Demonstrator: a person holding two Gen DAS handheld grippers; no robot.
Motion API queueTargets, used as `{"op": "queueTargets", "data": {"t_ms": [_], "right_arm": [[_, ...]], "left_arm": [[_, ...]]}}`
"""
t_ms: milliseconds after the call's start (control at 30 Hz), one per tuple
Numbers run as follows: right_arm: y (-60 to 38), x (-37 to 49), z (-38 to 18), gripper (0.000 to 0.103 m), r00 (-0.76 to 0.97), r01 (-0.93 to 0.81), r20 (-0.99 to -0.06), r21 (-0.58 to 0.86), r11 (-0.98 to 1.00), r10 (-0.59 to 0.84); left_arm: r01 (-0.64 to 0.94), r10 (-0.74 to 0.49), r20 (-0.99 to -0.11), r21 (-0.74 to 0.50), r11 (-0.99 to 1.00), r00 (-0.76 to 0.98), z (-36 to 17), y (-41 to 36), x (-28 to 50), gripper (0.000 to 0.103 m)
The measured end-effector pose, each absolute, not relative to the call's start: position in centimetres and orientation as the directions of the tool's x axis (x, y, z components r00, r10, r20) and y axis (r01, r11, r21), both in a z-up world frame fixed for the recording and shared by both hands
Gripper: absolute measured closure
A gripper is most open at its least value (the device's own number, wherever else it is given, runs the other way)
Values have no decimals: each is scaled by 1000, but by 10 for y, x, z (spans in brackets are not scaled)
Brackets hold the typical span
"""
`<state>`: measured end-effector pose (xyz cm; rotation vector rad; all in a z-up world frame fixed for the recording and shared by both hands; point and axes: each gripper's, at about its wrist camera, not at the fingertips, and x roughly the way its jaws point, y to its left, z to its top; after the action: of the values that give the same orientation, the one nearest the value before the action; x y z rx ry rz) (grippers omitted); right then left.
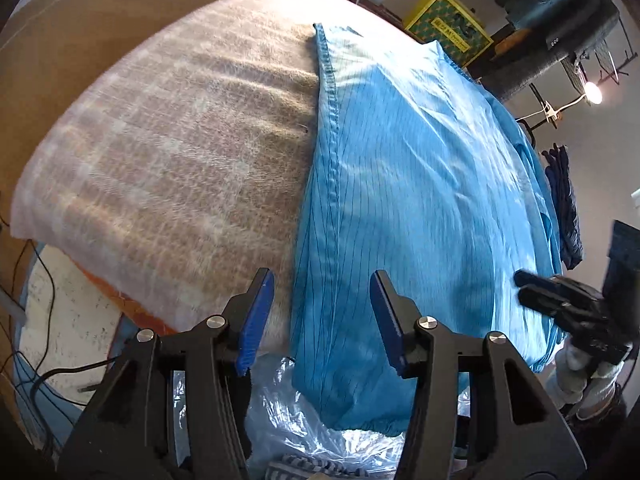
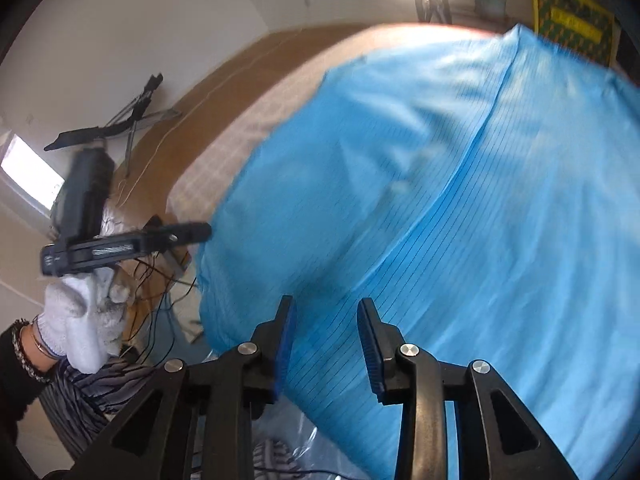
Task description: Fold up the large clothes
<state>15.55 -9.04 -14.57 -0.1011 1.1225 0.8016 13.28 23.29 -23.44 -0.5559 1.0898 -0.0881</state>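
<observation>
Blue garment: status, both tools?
Left tool open, nothing between its fingers. Right tool open, above the cloth, not gripping. Blue pinstriped garment lies spread on the beige blanket, near hem hanging over the edge. Nothing in the way.

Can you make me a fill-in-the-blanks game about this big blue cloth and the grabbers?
1. The big striped garment is coloured ____.
2. Under it lies a fuzzy blanket with a ____ pattern.
3. The hand holding the left gripper wears a ____ glove.
4. The right gripper holds ____ between its blue pads.

Missing words: blue; checked; white; nothing
</observation>
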Motion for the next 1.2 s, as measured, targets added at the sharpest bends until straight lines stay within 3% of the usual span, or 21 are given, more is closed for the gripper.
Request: {"op": "queueTargets", "data": {"t_ms": [300,400,433,600,733,933,1200], "right_arm": [[-83,181,-176,77,120,-587,-835,376,716,537],[-85,191,-187,80,99,-561,-833,405,722,544],[-85,193,-187,81,93,-557,-833,411,722,546],[-87,197,-181,77,72,-553,-837,420,720,543],[-98,215,-142,56,127,-530,-776,473,703,618],[-64,261,-87,39,165,-554,-735,482,678,658],[61,310,-92,40,155,-633,-847,310,709,508]], "left_arm": [[-198,-450,-760,-587,785,468,-241,244,158,53],[-204,-455,-772,-582,787,444,-244,240,167,95],[-202,-457,-774,-581,789,438,-245,237,169,96],[-136,-399,-775,-520,843,490,-222,220,169,101],[-60,-377,-752,-482,874,541,-198,203,163,101],[-10,-370,-740,-453,891,562,-182,179,165,101],[-6,-384,-729,-470,883,567,-182,177,169,101]]}}
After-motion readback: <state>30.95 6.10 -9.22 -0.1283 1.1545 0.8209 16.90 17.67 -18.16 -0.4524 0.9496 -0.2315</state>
